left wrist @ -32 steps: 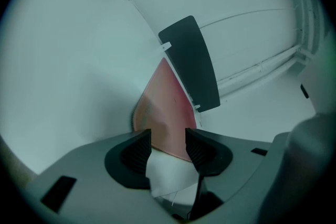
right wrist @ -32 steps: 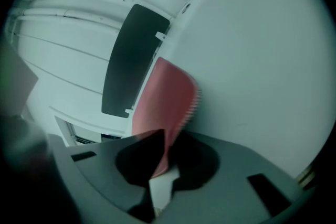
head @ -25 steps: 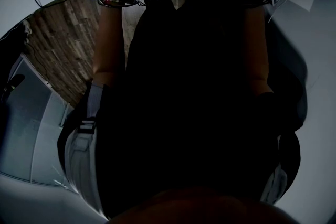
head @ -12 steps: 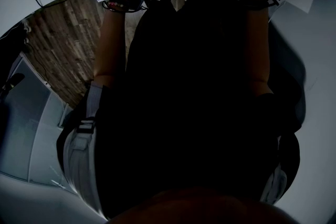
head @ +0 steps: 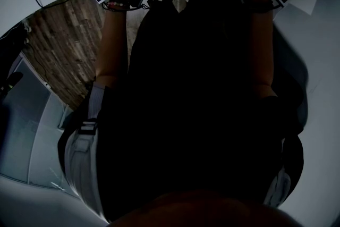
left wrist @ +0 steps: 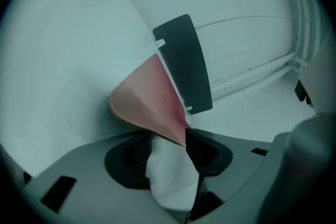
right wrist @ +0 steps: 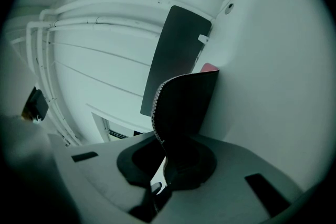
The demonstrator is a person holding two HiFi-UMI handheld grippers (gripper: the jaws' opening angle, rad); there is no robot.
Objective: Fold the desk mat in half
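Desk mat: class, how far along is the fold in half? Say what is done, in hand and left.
Done: the right gripper is shut on one raised corner of the mat, dark side showing. In hand: the left gripper, jaws apart, sits at the other corner, which curls up pink but is not pinched. Left: grip it, probably carry both corners across and lay that half flat.

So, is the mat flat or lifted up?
Lifted at two corners. The right gripper is shut on a dark mat corner standing up; a pink corner curls up at the left gripper.
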